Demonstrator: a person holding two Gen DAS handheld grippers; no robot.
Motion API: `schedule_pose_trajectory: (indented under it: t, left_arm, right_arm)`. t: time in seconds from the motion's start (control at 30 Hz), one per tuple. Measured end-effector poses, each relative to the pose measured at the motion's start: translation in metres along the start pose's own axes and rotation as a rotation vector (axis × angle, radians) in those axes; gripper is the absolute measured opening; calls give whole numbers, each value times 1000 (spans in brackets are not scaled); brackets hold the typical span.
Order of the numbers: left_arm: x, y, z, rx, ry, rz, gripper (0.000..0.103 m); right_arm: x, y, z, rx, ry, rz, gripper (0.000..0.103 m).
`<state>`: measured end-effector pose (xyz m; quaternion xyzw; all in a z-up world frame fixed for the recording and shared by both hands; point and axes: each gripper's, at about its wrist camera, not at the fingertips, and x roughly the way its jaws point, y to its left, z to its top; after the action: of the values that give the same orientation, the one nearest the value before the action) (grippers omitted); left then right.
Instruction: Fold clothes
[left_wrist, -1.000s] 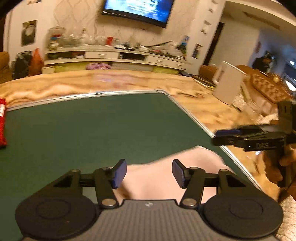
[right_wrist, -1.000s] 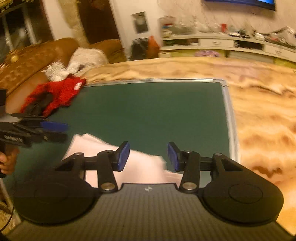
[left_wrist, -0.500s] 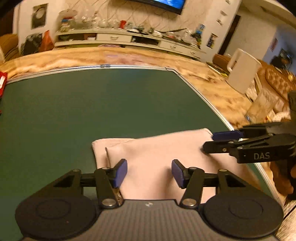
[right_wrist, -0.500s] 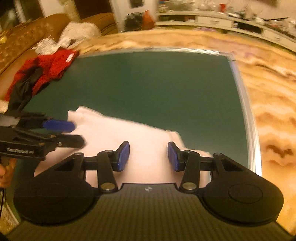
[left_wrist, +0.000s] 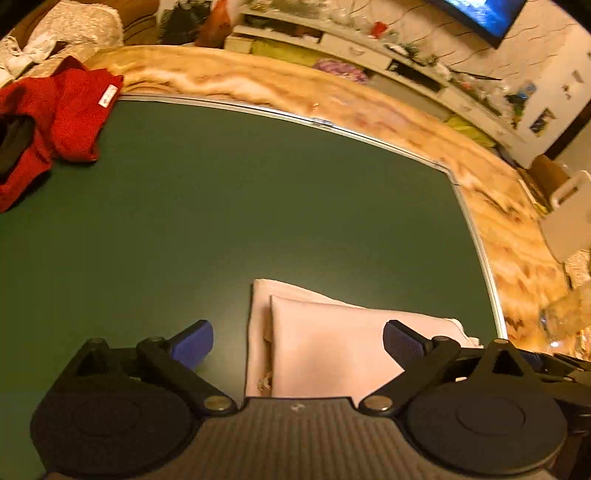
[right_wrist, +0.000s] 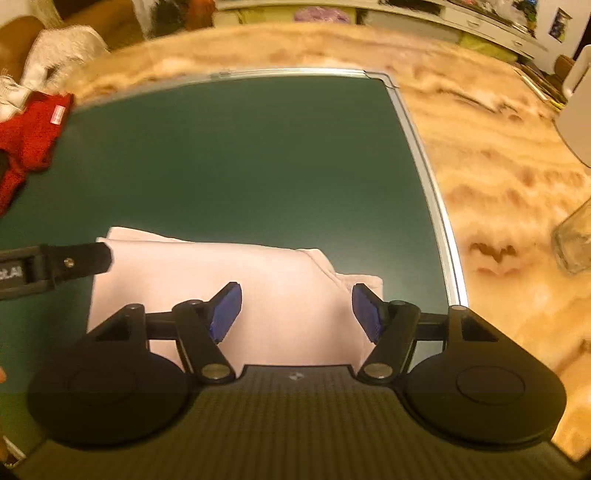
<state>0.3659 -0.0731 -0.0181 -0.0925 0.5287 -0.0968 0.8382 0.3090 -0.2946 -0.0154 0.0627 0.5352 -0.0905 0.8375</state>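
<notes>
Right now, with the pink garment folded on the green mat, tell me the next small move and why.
Probably lift both grippers clear. The pink garment lies flat, folded in layers on the green mat; the left gripper and right gripper are opening with nothing pinched. The red garment waits unfolded.

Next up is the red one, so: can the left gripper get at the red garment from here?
Probably yes: only bare green mat lies between the left gripper, jaws opening over the pink cloth, and the red garment.

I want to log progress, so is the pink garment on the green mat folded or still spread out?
Folded. The pink garment lies as a compact rectangle with stacked layered edges showing, flat on the green mat.
</notes>
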Motion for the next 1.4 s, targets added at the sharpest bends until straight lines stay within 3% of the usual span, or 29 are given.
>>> schedule_pose_trajectory:
  t: [0.13,0.33,0.47,0.73,1.13,1.4]
  left_arm:
    - [-3,-9,2,25,0,26,103]
    - [0,-12,5,-22,64,98,103]
    - [-5,-4,6,-40,45,89,103]
    - [-15,-12,6,32,-3,167,103]
    - [-32,-21,-6,35,-33,143,103]
    - [-43,-19,-13,36,-51,165,103]
  right_arm:
    - [-1,8,5,6,17,-56,74]
    - [-10,15,6,90,10,-6,74]
    - [-12,16,6,105,15,25,74]
    - [-25,23,4,78,-38,-1,74]
    - [-45,23,-5,75,-88,-22,74]
    - [-52,27,-12,62,-92,-21,74]
